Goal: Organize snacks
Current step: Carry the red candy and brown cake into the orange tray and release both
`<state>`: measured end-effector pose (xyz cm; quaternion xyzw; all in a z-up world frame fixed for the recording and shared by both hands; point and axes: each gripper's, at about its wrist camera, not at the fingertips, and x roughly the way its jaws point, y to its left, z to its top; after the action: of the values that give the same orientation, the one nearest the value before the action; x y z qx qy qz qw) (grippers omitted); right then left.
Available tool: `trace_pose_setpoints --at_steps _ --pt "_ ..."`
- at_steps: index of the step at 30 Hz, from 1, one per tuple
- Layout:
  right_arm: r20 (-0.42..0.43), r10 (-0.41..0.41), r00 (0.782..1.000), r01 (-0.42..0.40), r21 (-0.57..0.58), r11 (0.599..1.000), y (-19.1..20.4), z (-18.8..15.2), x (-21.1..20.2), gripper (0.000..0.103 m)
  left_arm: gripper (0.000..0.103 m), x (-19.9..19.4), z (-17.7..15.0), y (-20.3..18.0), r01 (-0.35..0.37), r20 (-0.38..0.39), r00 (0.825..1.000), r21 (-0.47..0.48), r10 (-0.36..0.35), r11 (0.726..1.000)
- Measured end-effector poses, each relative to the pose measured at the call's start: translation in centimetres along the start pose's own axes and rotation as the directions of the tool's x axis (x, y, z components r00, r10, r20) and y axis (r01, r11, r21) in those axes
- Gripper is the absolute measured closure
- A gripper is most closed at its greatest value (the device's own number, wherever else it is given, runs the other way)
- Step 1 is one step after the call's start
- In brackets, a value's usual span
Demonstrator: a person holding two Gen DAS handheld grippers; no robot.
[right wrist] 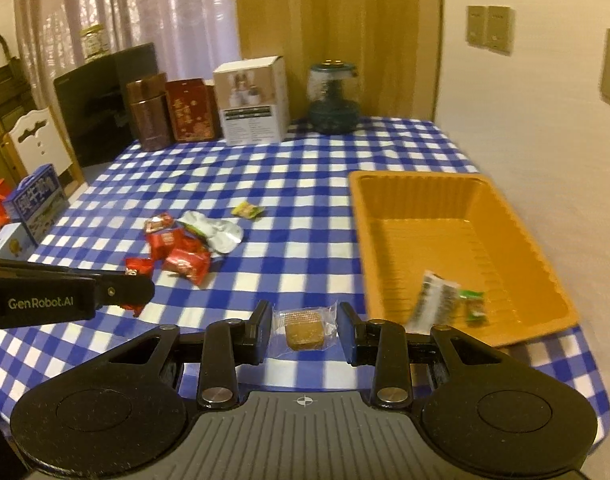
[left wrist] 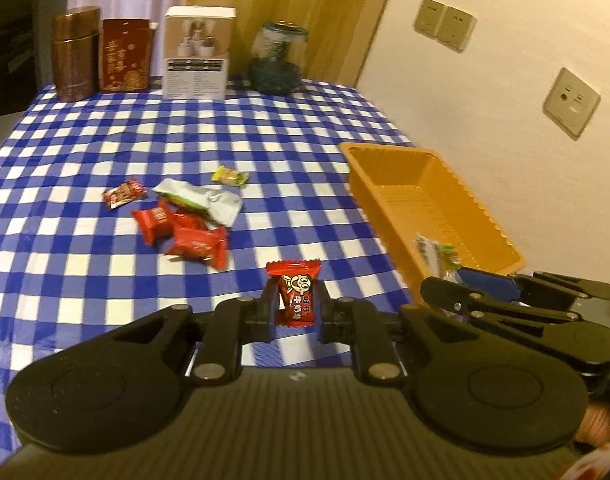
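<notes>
Left gripper [left wrist: 294, 305] is clamped on a red candy [left wrist: 292, 298], held upright above the checked tablecloth [left wrist: 105, 280]. Right gripper [right wrist: 304, 334] is clamped on a clear-wrapped brown biscuit [right wrist: 304, 330], also off the table, just left of the orange tray [right wrist: 517, 224]. The tray sits at the table's right edge near the wall and holds two small packets [right wrist: 449, 300]; their print is too blurred to read. A pile of red packets [left wrist: 181, 232] with a silver wrapper [left wrist: 201, 198] lies mid-table, a yellow candy [left wrist: 230, 176] just behind it. Tins [left wrist: 75, 54], a white box [left wrist: 197, 52] and a glass jar [left wrist: 279, 58] stand along the far edge.
</notes>
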<state>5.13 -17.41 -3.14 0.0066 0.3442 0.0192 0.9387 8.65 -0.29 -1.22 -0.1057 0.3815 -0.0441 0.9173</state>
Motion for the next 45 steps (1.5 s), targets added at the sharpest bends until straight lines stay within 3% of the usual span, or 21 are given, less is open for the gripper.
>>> trace_pose_setpoints --at_steps 10,27,45 --pt "0.007 -0.085 0.996 0.084 0.063 0.994 -4.8 0.4 -1.6 0.067 0.088 1.9 0.9 -4.7 0.082 -0.023 0.996 0.037 -0.081 0.996" --pt "0.028 -0.16 0.987 0.154 0.158 0.975 -13.0 1.8 -1.9 0.067 0.088 6.0 3.2 -11.6 0.158 -0.039 0.987 0.085 -0.155 0.984" --pt "0.012 -0.168 0.986 0.163 0.174 0.971 -16.7 2.9 0.9 0.067 0.088 10.3 4.2 -13.7 0.161 -0.064 0.986 0.084 -0.156 0.983"
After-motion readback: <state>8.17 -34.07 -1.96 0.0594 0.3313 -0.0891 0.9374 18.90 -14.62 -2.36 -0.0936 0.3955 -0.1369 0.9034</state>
